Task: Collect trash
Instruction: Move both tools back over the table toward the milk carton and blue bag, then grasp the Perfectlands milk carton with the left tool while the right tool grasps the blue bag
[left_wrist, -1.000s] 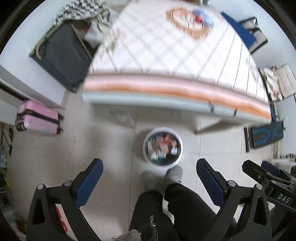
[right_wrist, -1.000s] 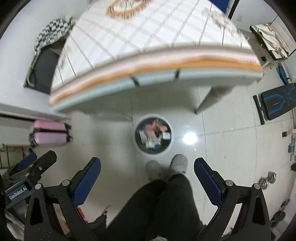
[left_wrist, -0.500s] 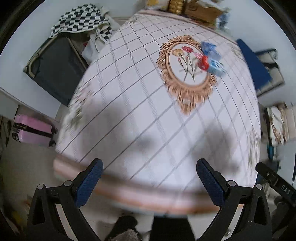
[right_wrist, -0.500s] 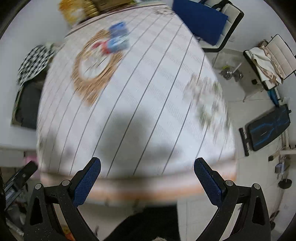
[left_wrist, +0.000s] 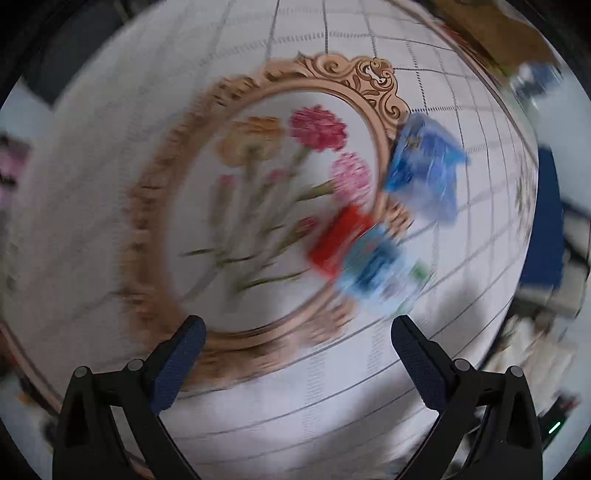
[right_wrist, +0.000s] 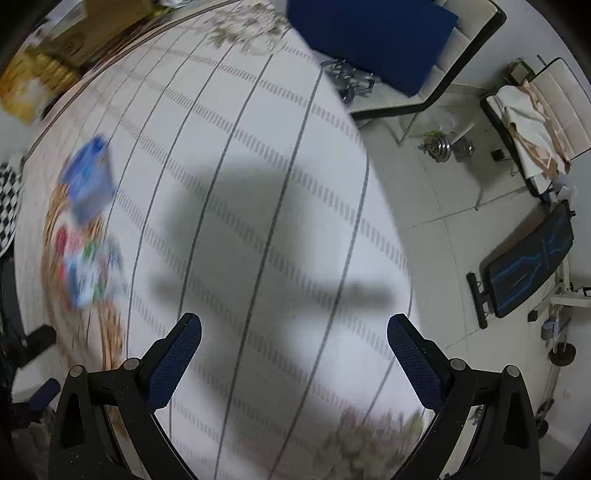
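Observation:
Three pieces of trash lie on the table's checked cloth (left_wrist: 258, 387) at the right rim of its floral medallion: a blue wrapper (left_wrist: 424, 166), a red packet (left_wrist: 338, 238) and a light-blue packet (left_wrist: 376, 273). My left gripper (left_wrist: 295, 354) is open and empty, above the cloth, short of the packets. My right gripper (right_wrist: 293, 354) is open and empty over bare cloth (right_wrist: 258, 184). In the right wrist view the blue wrapper (right_wrist: 90, 177) and the mixed packets (right_wrist: 88, 266) are blurred at far left.
Boxes (right_wrist: 74, 33) stand along the table's far edge. A blue-cushioned chair (right_wrist: 376, 33) stands at the far right corner. On the floor to the right are dumbbell weights (right_wrist: 443, 147) and a black exercise bench (right_wrist: 528, 266).
Both grippers rose from over the floor bin and swung forward over the table. The left one closed in on the packets. The bin and the person's legs left view.

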